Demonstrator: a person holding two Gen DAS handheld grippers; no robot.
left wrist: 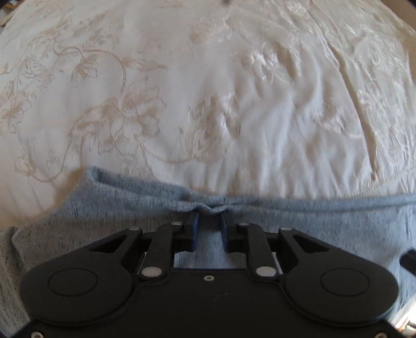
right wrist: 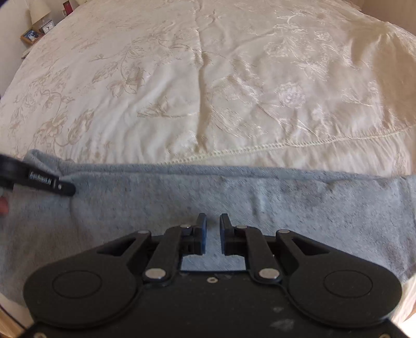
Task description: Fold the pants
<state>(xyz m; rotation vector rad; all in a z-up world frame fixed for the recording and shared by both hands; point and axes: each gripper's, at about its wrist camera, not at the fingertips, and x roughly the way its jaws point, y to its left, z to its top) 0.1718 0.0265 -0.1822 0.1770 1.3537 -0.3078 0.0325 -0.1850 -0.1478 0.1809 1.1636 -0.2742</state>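
The grey-blue knit pants [left wrist: 130, 202] lie across the near part of a cream bedspread; they also fill the lower half of the right wrist view [right wrist: 299, 208]. My left gripper [left wrist: 210, 213] sits at the pants' far edge, its jaws a finger's width apart with the fabric edge bunched up between the fingertips. My right gripper [right wrist: 213, 217] hovers over the flat pants, jaws slightly apart with nothing between them. The left gripper shows at the left edge of the right wrist view [right wrist: 39, 182], on the far left corner of the pants.
The cream floral bedspread [right wrist: 208, 78] stretches away beyond the pants, wrinkled, with a stitched seam [right wrist: 286, 148] on the right. A nightstand with a lamp, clock and picture frame [right wrist: 39, 23] stands at the far left.
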